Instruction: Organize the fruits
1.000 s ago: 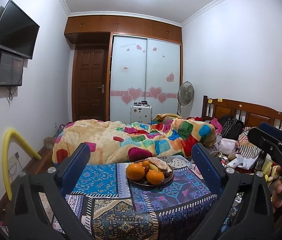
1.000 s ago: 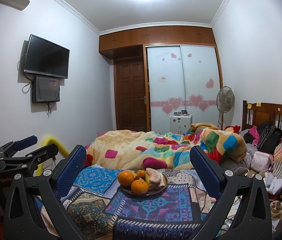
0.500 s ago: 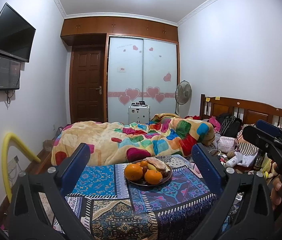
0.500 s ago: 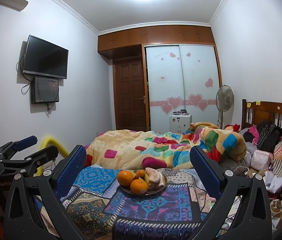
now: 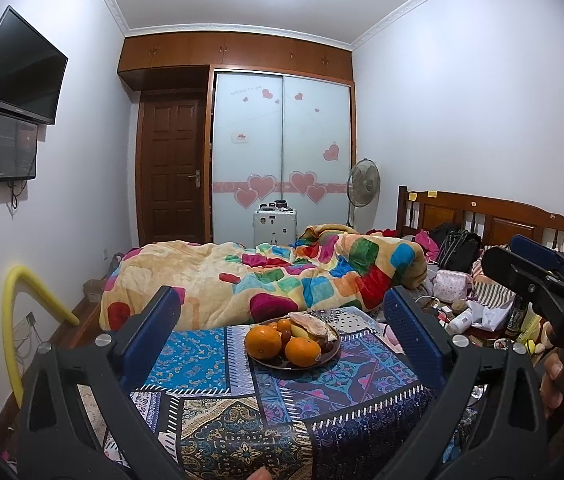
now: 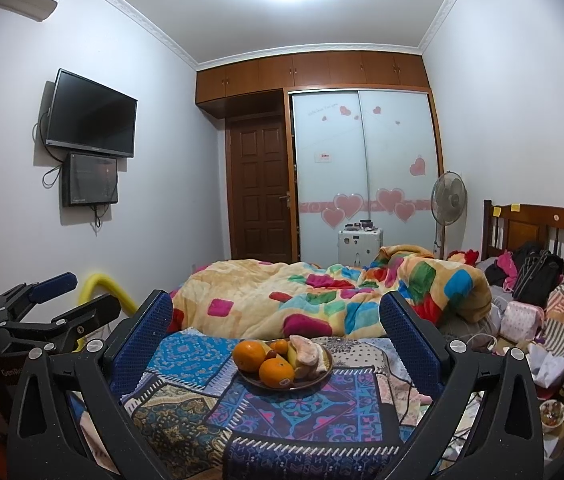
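Observation:
A dark round plate (image 5: 334,354) (image 6: 324,368) sits on a patterned cloth over a table. It holds two large oranges (image 5: 263,342) (image 6: 249,355), a smaller orange, a banana, small dark fruits and a pale brownish piece (image 6: 306,352). My left gripper (image 5: 282,336) is open and empty, some way short of the plate. My right gripper (image 6: 275,338) is open and empty, also short of the plate. The right gripper shows at the right edge of the left wrist view (image 5: 538,280). The left gripper shows at the left edge of the right wrist view (image 6: 53,308).
The patterned cloth (image 5: 221,408) covers the table. Behind it lies a bed with a colourful quilt (image 5: 265,276). Bags, bottles and clutter (image 6: 554,332) pile at the right. A yellow foam tube (image 5: 13,320) stands at the left wall.
Both views have shifted only slightly. The plate and fruit stay in place, and both grippers stay open.

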Demonstrator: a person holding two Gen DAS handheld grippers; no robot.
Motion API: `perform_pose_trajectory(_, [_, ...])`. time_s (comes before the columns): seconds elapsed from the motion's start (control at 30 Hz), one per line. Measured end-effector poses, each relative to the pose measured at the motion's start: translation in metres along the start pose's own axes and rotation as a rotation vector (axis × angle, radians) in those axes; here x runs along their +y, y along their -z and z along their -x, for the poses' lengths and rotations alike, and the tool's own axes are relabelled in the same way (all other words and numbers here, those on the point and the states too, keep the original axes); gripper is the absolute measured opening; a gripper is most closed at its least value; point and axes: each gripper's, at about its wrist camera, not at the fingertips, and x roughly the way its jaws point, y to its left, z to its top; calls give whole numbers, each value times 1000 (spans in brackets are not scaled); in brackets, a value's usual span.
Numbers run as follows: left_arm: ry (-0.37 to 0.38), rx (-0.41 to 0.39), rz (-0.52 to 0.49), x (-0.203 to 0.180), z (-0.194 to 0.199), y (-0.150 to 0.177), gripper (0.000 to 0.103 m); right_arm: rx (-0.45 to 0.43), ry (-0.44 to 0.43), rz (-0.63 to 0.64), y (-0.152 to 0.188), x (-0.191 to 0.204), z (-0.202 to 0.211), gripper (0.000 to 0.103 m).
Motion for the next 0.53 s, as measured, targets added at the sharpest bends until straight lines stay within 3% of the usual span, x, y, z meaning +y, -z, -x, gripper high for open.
perform_pose_trajectory(0.53, [4,0,-9,-5,2,2,103,8,-1,-1,2,0,-1,103])
